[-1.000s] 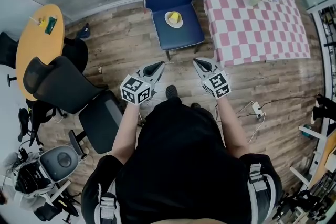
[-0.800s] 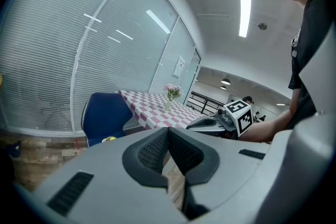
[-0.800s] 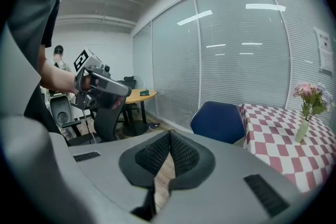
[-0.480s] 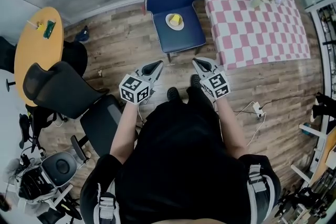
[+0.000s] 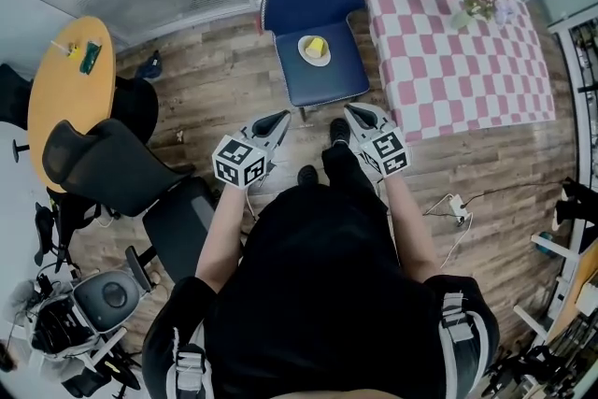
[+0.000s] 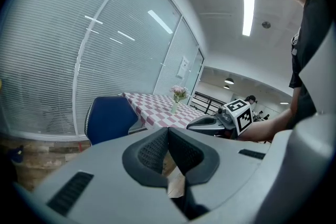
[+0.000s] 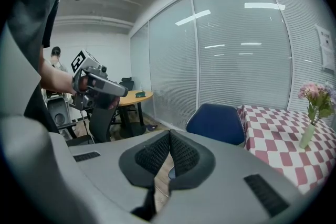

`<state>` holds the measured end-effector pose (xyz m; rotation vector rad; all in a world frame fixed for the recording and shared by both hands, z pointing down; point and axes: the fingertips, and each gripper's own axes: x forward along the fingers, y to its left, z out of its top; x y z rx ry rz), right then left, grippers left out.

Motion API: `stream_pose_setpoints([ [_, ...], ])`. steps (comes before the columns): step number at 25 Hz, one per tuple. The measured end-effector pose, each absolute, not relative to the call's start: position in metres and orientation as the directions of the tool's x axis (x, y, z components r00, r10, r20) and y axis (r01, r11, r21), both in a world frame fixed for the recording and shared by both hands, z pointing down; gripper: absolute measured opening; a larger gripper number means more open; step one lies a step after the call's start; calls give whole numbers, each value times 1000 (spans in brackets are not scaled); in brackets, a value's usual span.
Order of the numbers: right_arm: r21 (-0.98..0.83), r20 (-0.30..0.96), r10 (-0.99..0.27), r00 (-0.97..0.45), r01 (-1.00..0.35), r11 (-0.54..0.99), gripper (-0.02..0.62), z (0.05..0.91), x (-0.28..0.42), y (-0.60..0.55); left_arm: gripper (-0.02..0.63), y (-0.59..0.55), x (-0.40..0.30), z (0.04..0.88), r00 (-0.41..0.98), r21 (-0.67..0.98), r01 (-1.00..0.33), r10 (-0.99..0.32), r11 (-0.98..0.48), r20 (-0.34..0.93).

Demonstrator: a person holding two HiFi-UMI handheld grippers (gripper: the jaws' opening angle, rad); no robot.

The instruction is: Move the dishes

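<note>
The plate (image 5: 303, 52) holds 1 yellow item (image 5: 317, 45); left tool (image 5: 283, 116) and right tool (image 5: 348, 110) closed, empty.

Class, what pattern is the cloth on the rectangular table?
Pink-and-white checks; the tablecloth shows best in the head view.

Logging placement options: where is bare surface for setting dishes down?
The checkered table is bare except around the flower vase toward its right edge. The round yellow table is bare nearer than its small items. Crowded: the blue chair seat, holding the plate.
</note>
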<state>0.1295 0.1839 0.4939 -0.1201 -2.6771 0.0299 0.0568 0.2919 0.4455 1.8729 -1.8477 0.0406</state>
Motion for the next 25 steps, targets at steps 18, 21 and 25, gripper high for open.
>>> stream_pose_setpoints([
  [18,-99,470,234,-851,212,972,17,531,41,60,21,171,-15,474,-12,335,-924,-892,183,453],
  [21,-108,475,257,-842,234,966,17,540,28,38,21,152,-23,479,-27,334,-920,-885,203,464],
  [25,-117,483,302,-822,281,953,17,551,11,17,21,133,-32,484,-54,323,-916,-872,237,486],
])
